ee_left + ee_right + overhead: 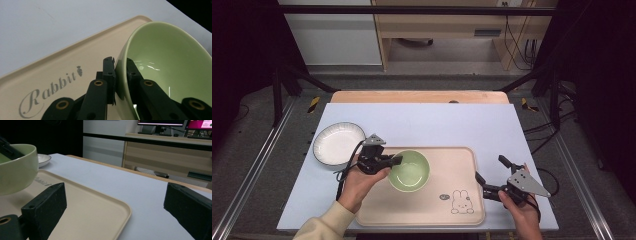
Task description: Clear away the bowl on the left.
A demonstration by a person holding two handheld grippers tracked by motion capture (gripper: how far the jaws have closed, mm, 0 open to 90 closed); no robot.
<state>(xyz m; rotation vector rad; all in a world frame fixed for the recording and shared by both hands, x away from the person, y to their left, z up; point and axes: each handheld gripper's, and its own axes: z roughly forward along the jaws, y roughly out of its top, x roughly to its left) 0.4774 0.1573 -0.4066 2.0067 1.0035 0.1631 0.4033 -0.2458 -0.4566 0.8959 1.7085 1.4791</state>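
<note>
The left tongs (396, 160) are clamped on the rim of the green bowl (409, 170), one jaw outside the wall and one inside, as the left gripper view makes plain (121, 82). The bowl (170, 67) is over the left part of the beige tray (462, 212), and in the right gripper view it (15, 168) seems slightly lifted or tilted off the tray floor, though I cannot tell for certain whether its base touches. The tray (50, 72) carries the word "Rabbit" and a small rabbit drawing (460, 202) near its front edge.

The right tongs (493, 175) stand wide open with nothing between them, hovering at the right edge of the tray (100, 212) above the worktop (437, 125). A white plate (338, 143) sits on the worktop just left of the tray, well apart from the right hand.

As a judgement: the grasp on the bowl is done and secure enough to carry. Whether the bowl is being set onto the tray or taken off it cannot be read from these pictures. What is left is the placing and the release of the bowl; the right hand has no part yet, and may be waiting to steady or lift the tray by its edge.
</note>
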